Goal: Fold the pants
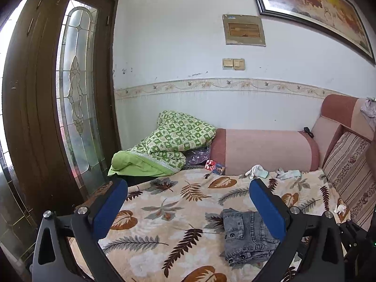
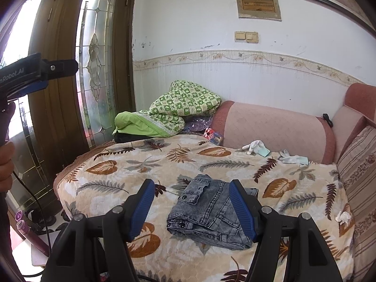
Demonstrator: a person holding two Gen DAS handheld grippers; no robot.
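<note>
A pair of grey denim pants (image 2: 209, 211) lies folded into a compact bundle on the leaf-patterned blanket (image 2: 164, 164). It also shows in the left wrist view (image 1: 246, 235), low and to the right. My right gripper (image 2: 191, 188) is open and empty, raised above the pants with blue pads on either side of the bundle. My left gripper (image 1: 188, 190) is open and empty, held above the blanket to the left of the pants. The left gripper's body shows at the far left of the right wrist view (image 2: 35, 70).
A green patterned quilt (image 1: 169, 141) lies at the back left by a wooden glass door (image 1: 77, 89). A pink bolster (image 1: 265, 150) lines the wall. White gloves (image 1: 256, 170) lie near it. A striped cushion (image 1: 352, 176) stands at the right.
</note>
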